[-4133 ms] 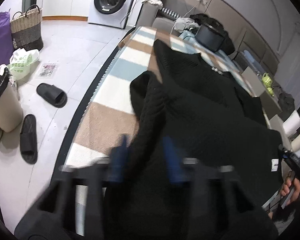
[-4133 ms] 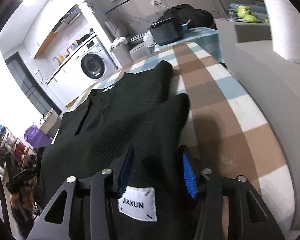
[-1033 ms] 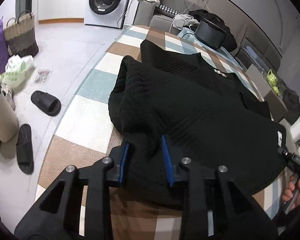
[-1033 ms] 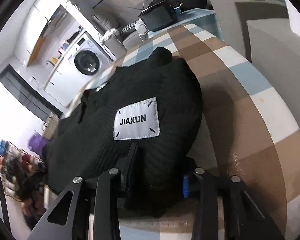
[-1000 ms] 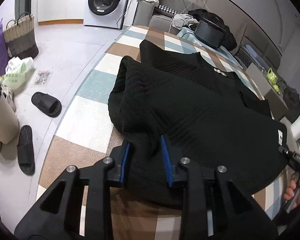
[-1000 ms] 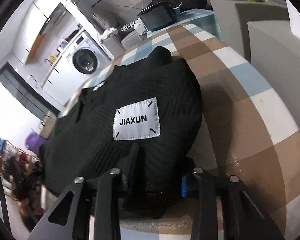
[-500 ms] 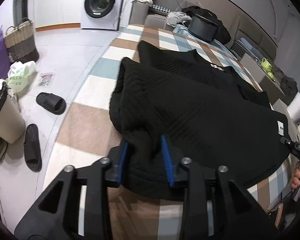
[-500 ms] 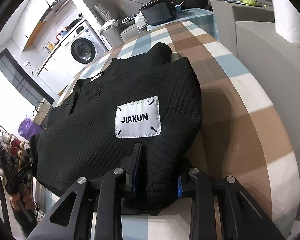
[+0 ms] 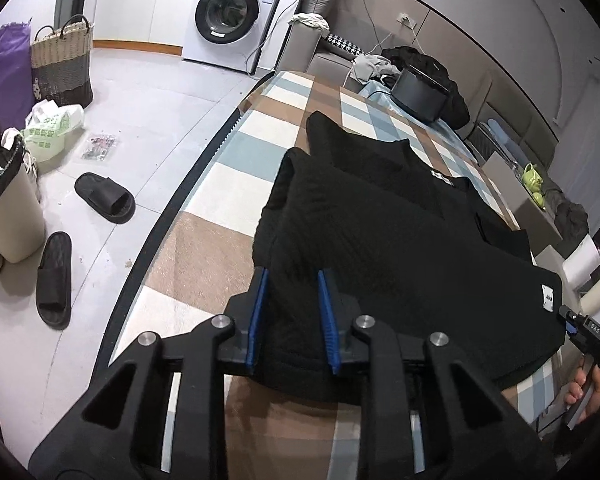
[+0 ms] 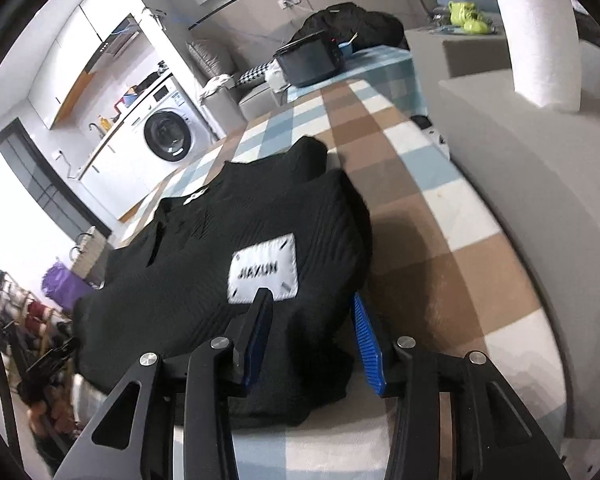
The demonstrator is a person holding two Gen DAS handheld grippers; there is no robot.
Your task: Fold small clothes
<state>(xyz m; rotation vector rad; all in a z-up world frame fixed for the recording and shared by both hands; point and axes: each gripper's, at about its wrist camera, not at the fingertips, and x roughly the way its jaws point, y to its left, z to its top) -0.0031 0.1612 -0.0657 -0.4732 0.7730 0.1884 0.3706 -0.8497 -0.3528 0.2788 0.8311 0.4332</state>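
Where the garment lies: black knit top (image 9: 400, 248) flat on the checked surface (image 9: 204, 248), its lower half doubled up over the chest, sleeves tucked under.
Left tongs (image 9: 291, 280): at the near left corner of the fold; jaws have just been closing and now pinch the thick doubled edge between the blue pads.
Right tongs (image 10: 311, 296): at the near right corner; jaws have just been opening and now stand spread – cloth lies between them, but the outer pad looks clear of it.
Why held so: one grip per corner keeps the folded edge straight across the width. Judged: the right side is letting go while the left has hold, so the fold is being laid down or re-gripped.
Task progress: first cross-fold looks made; the bundle is not yet compact.
Left view only: full width of the top, the collar tag (image 9: 442, 178) at the far end, the right tongs seen from outside with the hand (image 9: 588, 392) behind them, and slippers (image 9: 104, 198) on the floor.
Right view only: white brand patch (image 10: 262, 274) square-on – its lettering blurred – and the paper roll (image 10: 540, 40) on the grey ledge alongside.
Risk: the loose right corner may slump and skew the edge.
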